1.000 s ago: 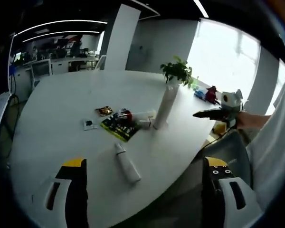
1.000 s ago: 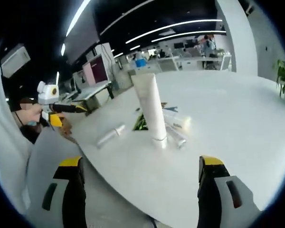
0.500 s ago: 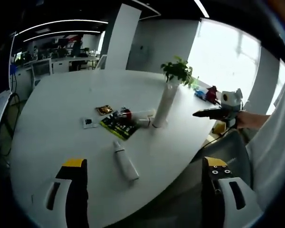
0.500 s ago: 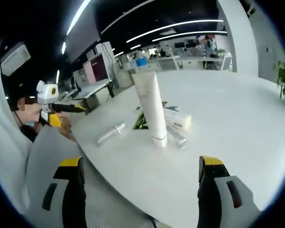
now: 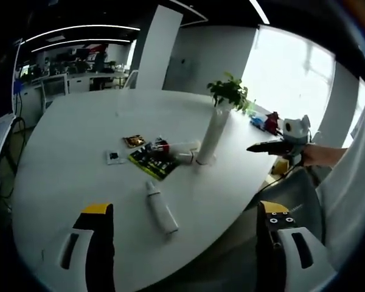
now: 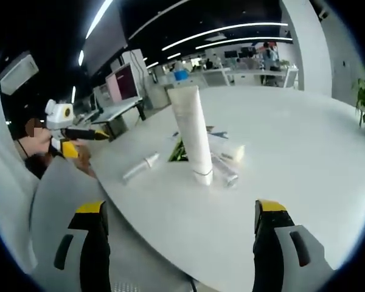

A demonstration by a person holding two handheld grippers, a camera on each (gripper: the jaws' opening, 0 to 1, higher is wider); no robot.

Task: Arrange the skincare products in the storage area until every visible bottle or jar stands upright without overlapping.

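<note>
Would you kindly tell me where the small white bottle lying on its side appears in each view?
Left gripper view: the lying bottle is low and centre-left, nearest the table edge.
Right gripper view: it lies left of centre.
Shared landmark: the tall white tube standing upright beyond it.

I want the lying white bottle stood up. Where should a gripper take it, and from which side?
Probably grip the white bottle across its straight body, mid-length, coming down from above with the jaws across its long axis. It lies flat and alone on the table, cap end pointing toward the other products, so both long sides are open. Its narrower cap end offers less to hold.
</note>
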